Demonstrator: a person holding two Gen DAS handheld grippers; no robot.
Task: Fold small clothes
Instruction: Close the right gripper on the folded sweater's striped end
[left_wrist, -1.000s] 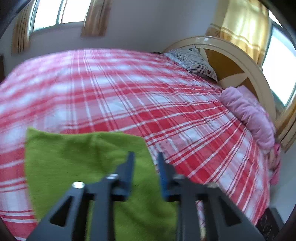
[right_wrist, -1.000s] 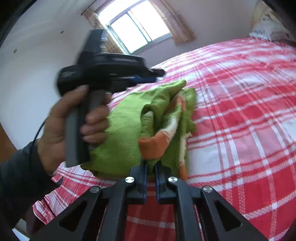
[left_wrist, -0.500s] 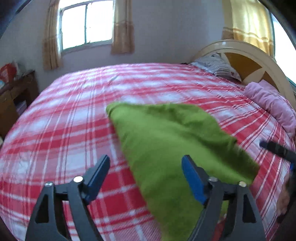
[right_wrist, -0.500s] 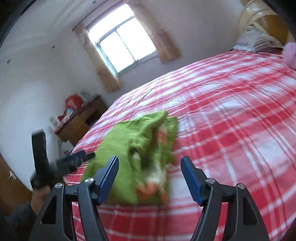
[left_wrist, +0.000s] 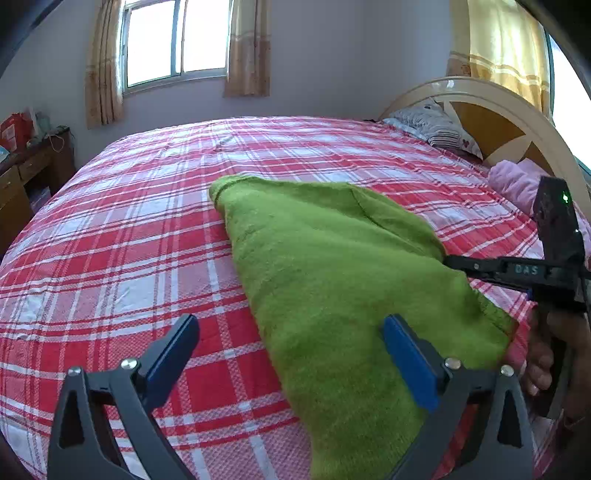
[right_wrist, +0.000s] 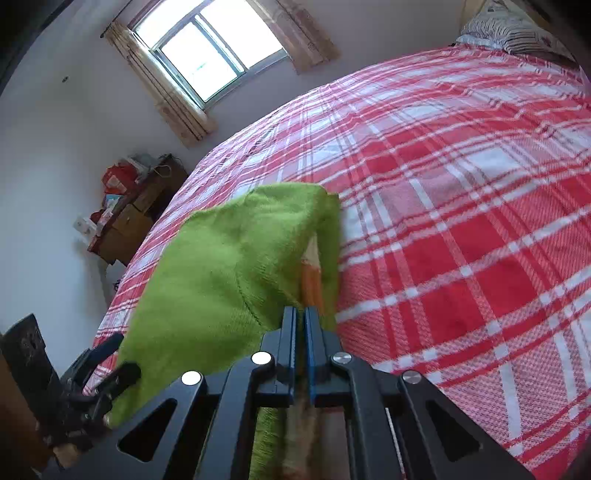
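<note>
A green knitted garment (left_wrist: 332, 266) lies folded on the red plaid bed (left_wrist: 110, 258). My left gripper (left_wrist: 291, 336) hovers over its near edge, jaws opening wide: one finger over the bedspread, the other over the cloth, neither pressing on it. In the right wrist view my right gripper (right_wrist: 303, 317) is shut on the green garment (right_wrist: 229, 266) at its orange-trimmed edge, with cloth running back between the jaws. The right gripper (left_wrist: 517, 269) also shows at the garment's right side, held by a hand (left_wrist: 546, 362). The left gripper (right_wrist: 96, 369) sits at the garment's lower left.
A curved headboard (left_wrist: 517, 122), a striped pillow (left_wrist: 439, 129) and a pink blanket (left_wrist: 513, 181) are at the bed's right end. A cluttered wooden desk (right_wrist: 125, 221) stands beside the bed under the window. Bare bedspread (right_wrist: 461, 221) stretches right of the garment.
The left gripper let go of the garment, drew back and spread wide. The right gripper opened, then shut on the orange-trimmed edge. The garment lies flatter now.
</note>
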